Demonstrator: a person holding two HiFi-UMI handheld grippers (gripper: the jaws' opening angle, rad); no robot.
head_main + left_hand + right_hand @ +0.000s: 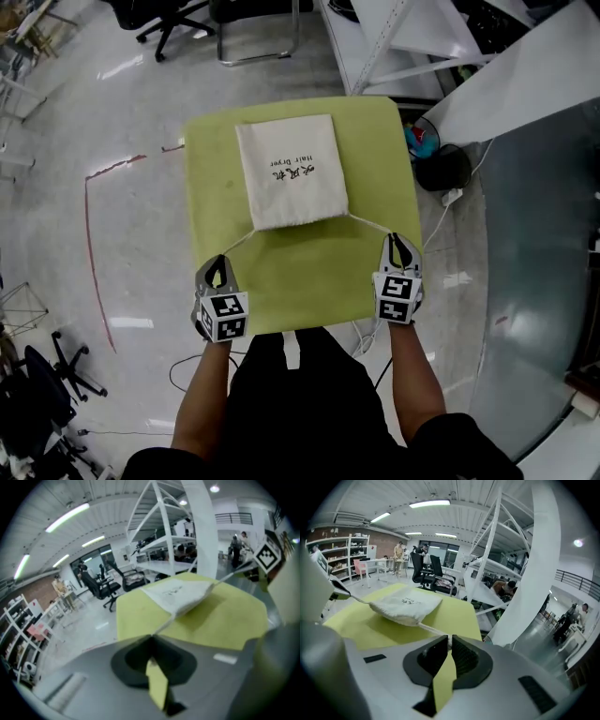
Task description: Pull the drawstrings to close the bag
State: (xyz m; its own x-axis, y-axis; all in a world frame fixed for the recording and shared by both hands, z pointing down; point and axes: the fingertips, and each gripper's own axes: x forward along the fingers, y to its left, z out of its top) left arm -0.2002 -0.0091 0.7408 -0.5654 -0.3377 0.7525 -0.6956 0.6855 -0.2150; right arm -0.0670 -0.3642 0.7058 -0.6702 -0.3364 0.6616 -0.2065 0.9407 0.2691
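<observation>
The head view looks steeply down on the whole worktop [300, 272]; each gripper view sits low at its near edge, facing the bag [291, 169] all three share

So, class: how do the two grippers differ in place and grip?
The left gripper pinches the left drawstring from the bag's near-left corner; the right gripper, the right drawstring from its near-right corner. The right gripper sits slightly farther up the table than the left. Both are shut on taut cords.

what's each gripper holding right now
Left gripper: closed on the left drawstring.
Right gripper: closed on the right drawstring.
</observation>
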